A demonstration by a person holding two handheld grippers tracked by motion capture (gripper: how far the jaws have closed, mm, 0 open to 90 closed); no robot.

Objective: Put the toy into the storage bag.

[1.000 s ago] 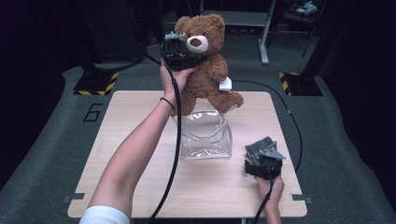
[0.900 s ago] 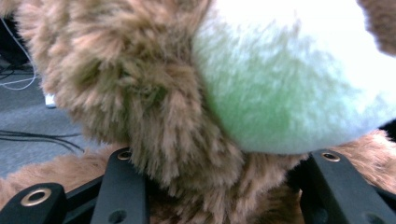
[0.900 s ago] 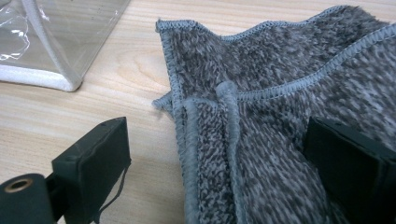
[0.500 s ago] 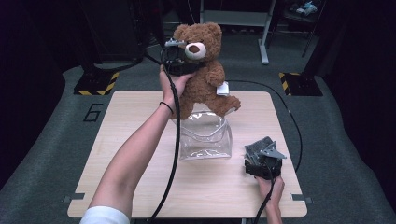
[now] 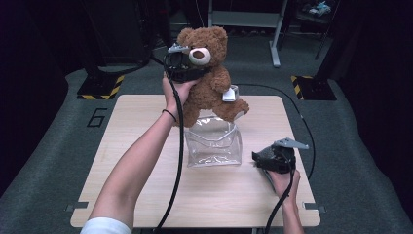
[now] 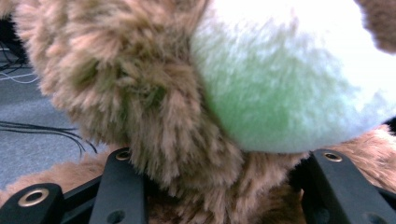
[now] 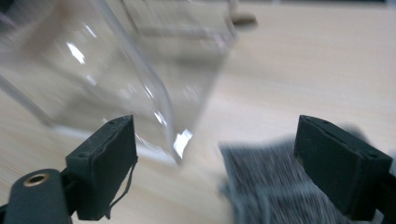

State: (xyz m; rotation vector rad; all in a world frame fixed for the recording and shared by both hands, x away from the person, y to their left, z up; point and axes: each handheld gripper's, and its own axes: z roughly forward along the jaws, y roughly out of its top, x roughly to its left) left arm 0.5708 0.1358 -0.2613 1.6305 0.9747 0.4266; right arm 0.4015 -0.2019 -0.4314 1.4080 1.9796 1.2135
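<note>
A brown teddy bear (image 5: 210, 90) with a white muzzle hangs upright over the far middle of the wooden table (image 5: 141, 131). My left gripper (image 5: 195, 73) is shut on its neck; in the left gripper view its fur (image 6: 154, 93) bulges between both black jaws of the left gripper (image 6: 224, 182). The bear's feet hang at the mouth of a clear plastic bag (image 5: 213, 144) standing under it. My right gripper (image 5: 256, 157) hovers off the table right of the bag, open. Its jaws have just been closing, and nothing is pressed between them. The bag's corner (image 7: 140, 79) lies just beyond the right gripper (image 7: 215, 163).
A white tag (image 5: 230, 94) hangs from the bear's side. Black cables (image 5: 302, 122) trail over the table's right edge and the grey floor. A blurred grey speckled patch (image 7: 271, 191) lies on the table under the right jaws. A metal stand (image 5: 272, 34) is behind the table.
The right gripper has lifted off the table beside the bag. The bear and the left gripper have sunk a little toward the bag's mouth.
</note>
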